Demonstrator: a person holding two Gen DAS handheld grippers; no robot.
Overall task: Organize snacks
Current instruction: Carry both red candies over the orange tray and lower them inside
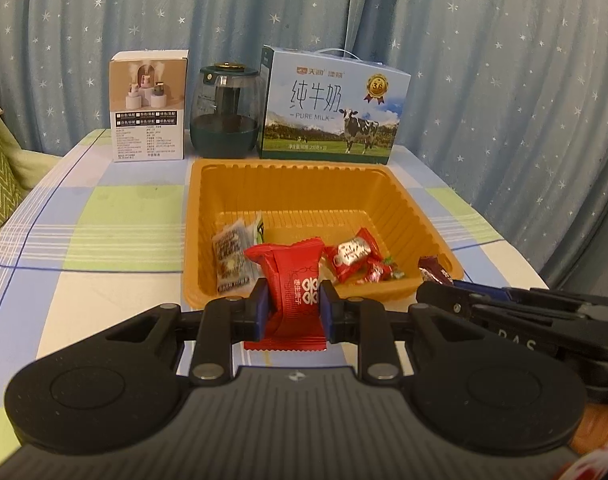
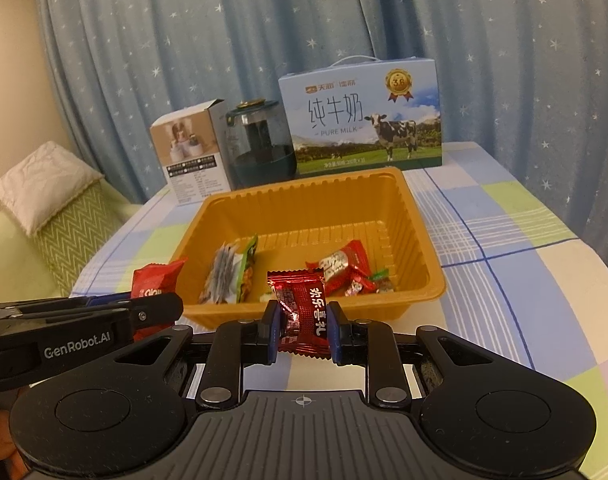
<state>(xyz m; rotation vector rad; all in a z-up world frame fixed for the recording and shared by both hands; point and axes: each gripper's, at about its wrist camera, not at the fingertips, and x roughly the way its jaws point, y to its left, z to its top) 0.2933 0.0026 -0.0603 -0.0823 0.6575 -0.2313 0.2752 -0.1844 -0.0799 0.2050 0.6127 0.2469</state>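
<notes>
Two tongs each pinch a wrapped snack just short of the near rim of the orange tray (image 1: 403, 216). At lower centre of the left wrist view, the left tongs (image 1: 294, 306) clamp a bright red packet (image 1: 292, 280) between their blue pads, with the packet standing upright and its top edge reaching over the tray's near wall. At lower centre of the right wrist view, the right tongs (image 2: 304, 328) grip a dark red candy (image 2: 302, 308) with white characters, also held upright against the tray's front edge. Inside the tray lie a grey-white sachet (image 1: 230, 258) and a green-edged packet (image 2: 248, 268) toward the left, and a cluster of red sweets (image 1: 353, 260) toward the right. Behind the tray, along the far edge of the checked worktop (image 1: 104, 220), stand a small white box (image 1: 148, 106), a dark glass jar (image 1: 225, 110) and a milk carton (image 1: 331, 108). Blue starred curtains (image 1: 483, 60) fill the background.
</notes>
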